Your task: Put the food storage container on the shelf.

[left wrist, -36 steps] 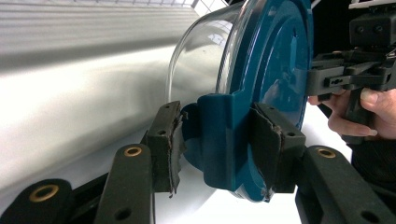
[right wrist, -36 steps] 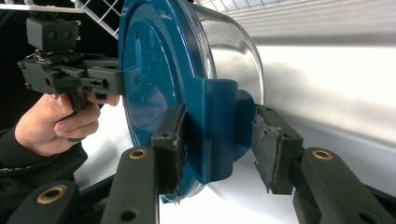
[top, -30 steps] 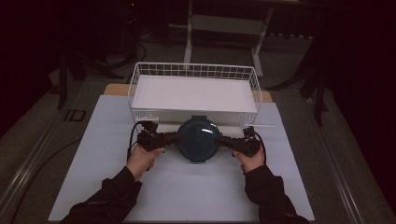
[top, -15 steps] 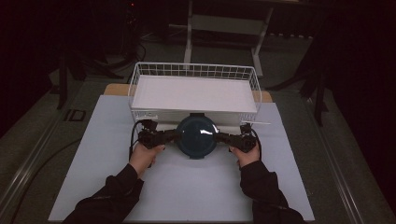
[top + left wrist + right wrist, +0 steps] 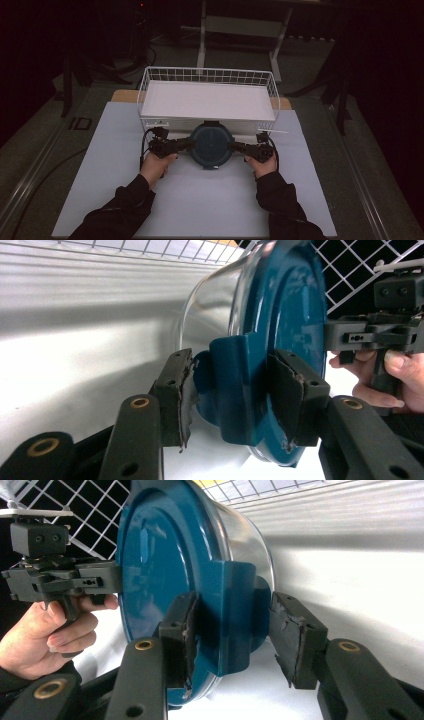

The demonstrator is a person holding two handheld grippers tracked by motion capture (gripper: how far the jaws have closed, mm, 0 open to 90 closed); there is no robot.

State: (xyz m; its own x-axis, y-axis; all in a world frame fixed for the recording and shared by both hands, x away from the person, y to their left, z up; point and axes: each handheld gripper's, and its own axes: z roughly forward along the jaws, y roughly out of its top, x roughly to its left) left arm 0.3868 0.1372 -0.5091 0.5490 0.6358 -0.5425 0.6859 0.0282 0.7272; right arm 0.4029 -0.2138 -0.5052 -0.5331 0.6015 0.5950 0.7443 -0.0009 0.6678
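A round glass container with a teal lid (image 5: 211,145) is sitting just in front of the white wire basket (image 5: 208,76), its far edge meeting the basket's near wall at the middle, so nearly all the open room lies on the side away from the basket. The lid is carrying a teal clip tab on each side, and both grippers are working on those tabs. To the container's left, the left gripper (image 5: 184,145) is reaching in level with the lid; in the left gripper view its jaws are bracketing the left tab (image 5: 235,385), the right pad pressing the tab's face and the left pad lying against the tab's other side and the glass wall (the clear bowl is showing behind the lid rim there), so it is clamping the tab. To the container's right, the right gripper (image 5: 239,147) is mirroring it; in the right gripper view one pad is touching the right tab (image 5: 235,615) while the other is standing slightly off it, so the jaws are apart around the tab rather than closed on it. The person's hands (image 5: 155,166) are holding both tools, forearms coming from the near edge of the pale table mat (image 5: 210,205), which is lying bare and wide in front of the container, well away from the basket.
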